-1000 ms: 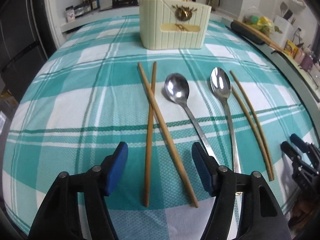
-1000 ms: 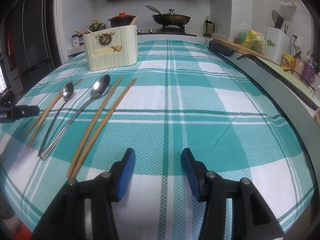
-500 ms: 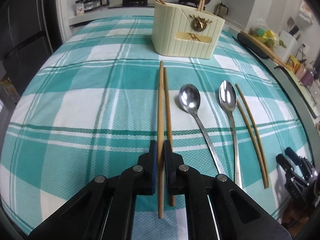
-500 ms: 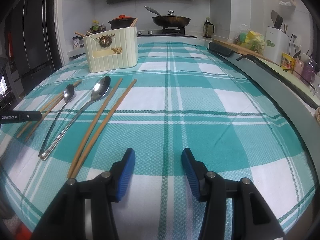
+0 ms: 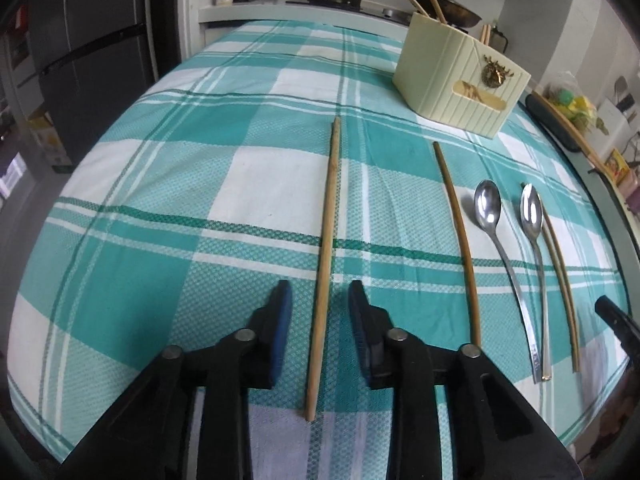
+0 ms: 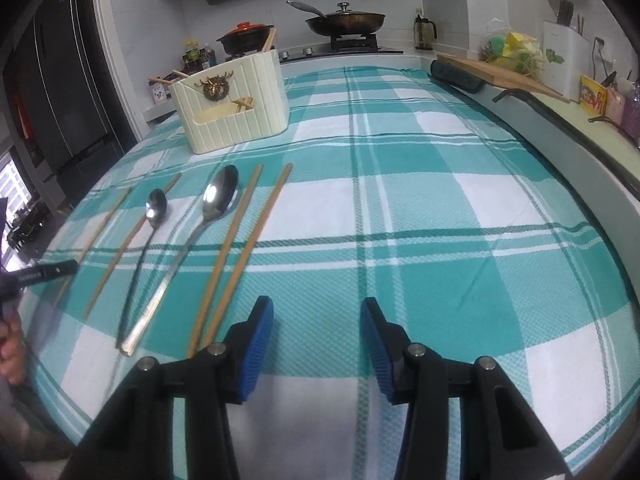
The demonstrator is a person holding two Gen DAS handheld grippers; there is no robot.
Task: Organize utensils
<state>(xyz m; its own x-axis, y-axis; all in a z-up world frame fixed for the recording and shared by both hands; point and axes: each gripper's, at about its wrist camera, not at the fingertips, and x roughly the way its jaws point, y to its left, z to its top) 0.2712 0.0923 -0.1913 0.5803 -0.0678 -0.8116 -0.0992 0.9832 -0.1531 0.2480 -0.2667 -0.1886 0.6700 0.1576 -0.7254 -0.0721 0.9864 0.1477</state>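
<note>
My left gripper (image 5: 320, 304) is open, and a wooden chopstick (image 5: 326, 248) lies on the cloth between its fingers, untouched. A second chopstick (image 5: 458, 240) lies apart to its right, then two metal spoons (image 5: 490, 216) (image 5: 532, 216) and another chopstick pair (image 5: 560, 272). The cream utensil holder (image 5: 460, 80) stands at the back with chopsticks in it. My right gripper (image 6: 316, 332) is open and empty over the cloth, to the right of a chopstick pair (image 6: 240, 252) and the spoons (image 6: 216, 200). The holder also shows in the right wrist view (image 6: 232, 100).
The table wears a teal plaid cloth (image 6: 400, 200). A raised counter edge (image 6: 560, 148) runs along the right side. A stove with pots (image 6: 344, 20) lies behind, a dark fridge (image 5: 80, 60) to the left. The other gripper's tip (image 5: 616, 316) sits at the right.
My left gripper was shut on one chopstick, dragged it left away from its partner, and has opened, leaving it on the cloth. The right gripper has barely moved.
</note>
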